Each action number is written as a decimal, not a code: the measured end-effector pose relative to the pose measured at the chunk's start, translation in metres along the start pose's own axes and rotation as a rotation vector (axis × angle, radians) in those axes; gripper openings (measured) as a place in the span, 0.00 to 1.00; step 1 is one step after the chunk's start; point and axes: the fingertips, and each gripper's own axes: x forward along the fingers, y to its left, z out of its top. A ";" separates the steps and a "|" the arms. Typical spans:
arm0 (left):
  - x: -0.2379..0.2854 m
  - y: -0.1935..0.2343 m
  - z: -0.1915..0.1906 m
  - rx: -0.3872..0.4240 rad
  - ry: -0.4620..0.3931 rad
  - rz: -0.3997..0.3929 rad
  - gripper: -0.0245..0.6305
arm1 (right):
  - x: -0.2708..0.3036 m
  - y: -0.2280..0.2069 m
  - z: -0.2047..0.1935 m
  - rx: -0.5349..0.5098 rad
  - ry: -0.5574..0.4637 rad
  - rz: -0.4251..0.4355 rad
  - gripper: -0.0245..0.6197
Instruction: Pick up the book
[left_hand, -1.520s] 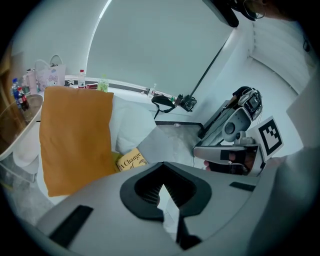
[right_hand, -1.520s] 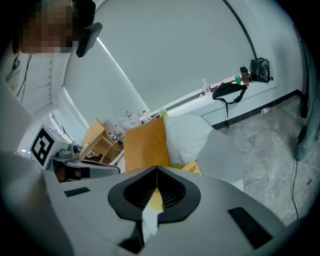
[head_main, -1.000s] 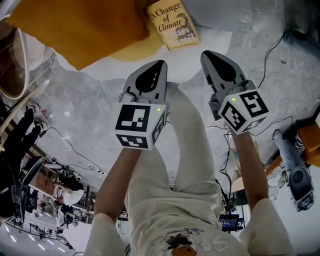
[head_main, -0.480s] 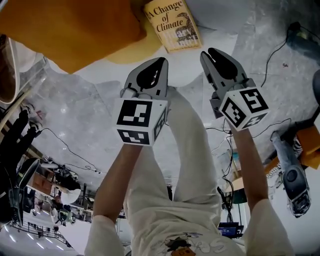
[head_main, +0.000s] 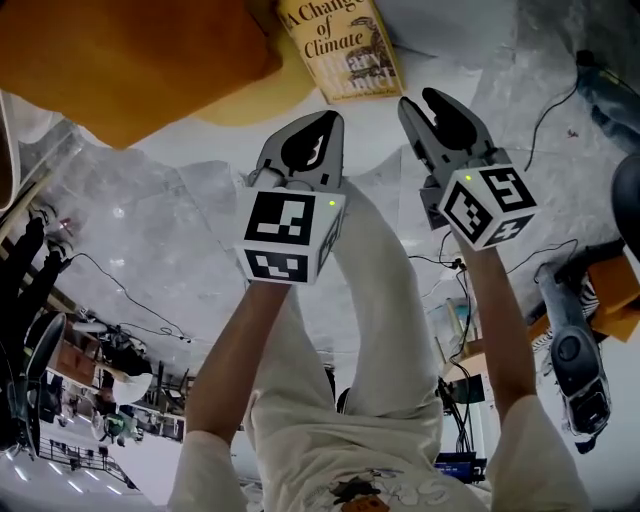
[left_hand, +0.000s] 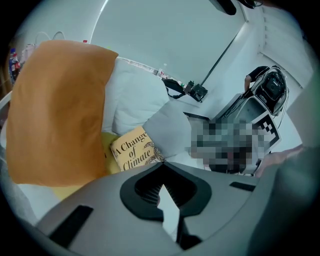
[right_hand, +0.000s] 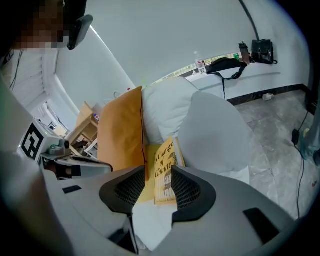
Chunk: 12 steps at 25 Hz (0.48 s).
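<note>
Surroundings: a large orange cushion (head_main: 120, 60) lay to the left of the book, with a yellow cushion (head_main: 250, 105) under its edge. A white pillow (right_hand: 167, 107) and a grey pillow (right_hand: 215, 130) were behind and to the right.
Floor: grey stone-patterned floor (head_main: 150, 220) with a dark cable (head_main: 545, 95) trailing across it on the right.
In the way: in the left gripper view, the grey pillow (left_hand: 167, 130) overlapped the book's right edge and the orange cushion (left_hand: 55, 110) crowded its left.
Book: the book (head_main: 340, 45) had a yellow cover with dark lettering, "A Change of Climate", and a small dark drawing below the title.
Book's place: it lay cover up on the yellow cushion, between the orange cushion and the grey pillow, ahead of both grippers and apart from them.
Left gripper: the left gripper (head_main: 318, 130) had its tips together, with nothing between them.
Right gripper: the right gripper (head_main: 424, 102) had just been opening. Its jaws stood apart around empty air, and the book (right_hand: 165, 167) showed through the gap beyond.
Pose: both grippers were held side by side above the person's legs (head_main: 370, 300), angled forward and down toward the book.
</note>
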 end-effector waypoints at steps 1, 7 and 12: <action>0.004 0.002 -0.003 -0.004 0.001 0.005 0.05 | 0.003 -0.004 -0.004 0.002 0.005 -0.001 0.30; 0.027 0.004 -0.024 0.008 0.036 0.008 0.05 | 0.020 -0.025 -0.030 0.028 0.034 0.002 0.32; 0.045 0.006 -0.037 0.021 0.045 0.011 0.05 | 0.034 -0.045 -0.042 0.068 0.017 -0.012 0.35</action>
